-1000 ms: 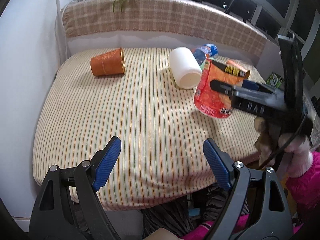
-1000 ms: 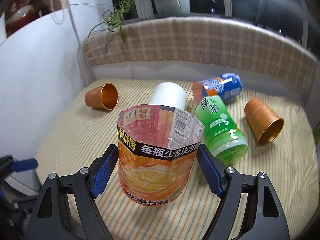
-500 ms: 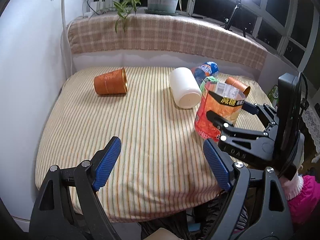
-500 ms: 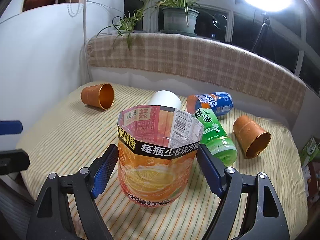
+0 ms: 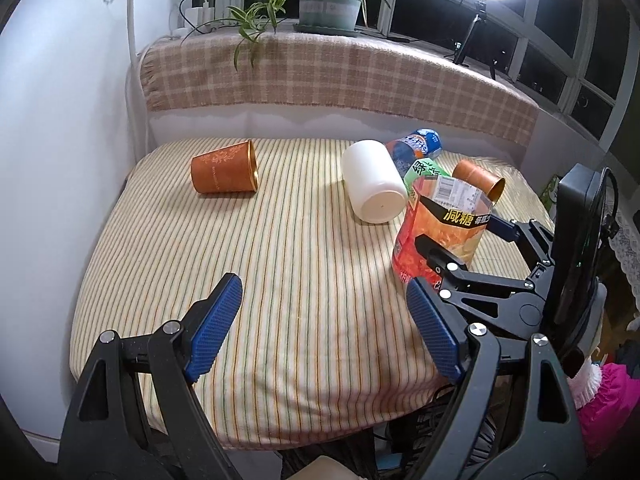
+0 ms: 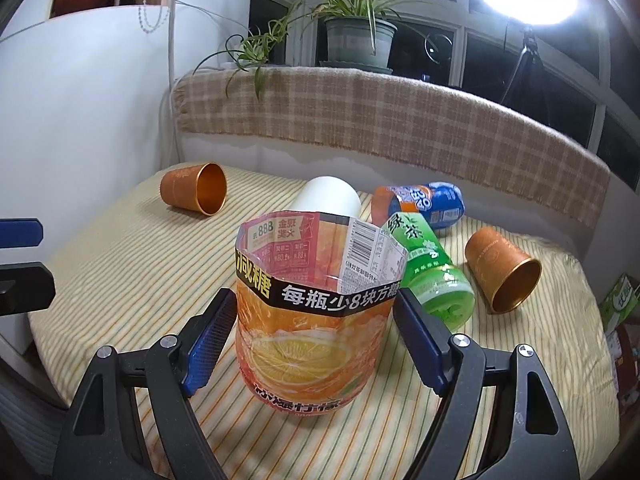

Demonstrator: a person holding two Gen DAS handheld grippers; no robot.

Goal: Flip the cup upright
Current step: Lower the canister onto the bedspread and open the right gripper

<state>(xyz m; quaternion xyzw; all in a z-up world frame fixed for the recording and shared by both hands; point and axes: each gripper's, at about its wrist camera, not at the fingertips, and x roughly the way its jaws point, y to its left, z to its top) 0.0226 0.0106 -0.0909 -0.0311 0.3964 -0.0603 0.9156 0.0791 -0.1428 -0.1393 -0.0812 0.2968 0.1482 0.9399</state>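
An orange printed plastic cup [image 6: 314,320] stands upright, mouth up, on the striped table; it also shows in the left wrist view [image 5: 440,228] near the table's right edge. My right gripper [image 6: 312,336] is shut on this cup, blue pads pressed on both sides. My left gripper [image 5: 320,332] is open and empty, hovering over the table's front edge.
Lying on their sides: an orange cup [image 5: 224,172] at back left, a white cup [image 5: 374,192], a green cup [image 6: 434,276], a blue-orange cup [image 6: 420,204] and another orange cup [image 6: 504,276] at right. The striped table [image 5: 280,280] meets a white wall at left.
My right gripper has brought the orange printed cup from tilted in the air down to upright on the table. Both views have tilted upward. The left gripper stays open.
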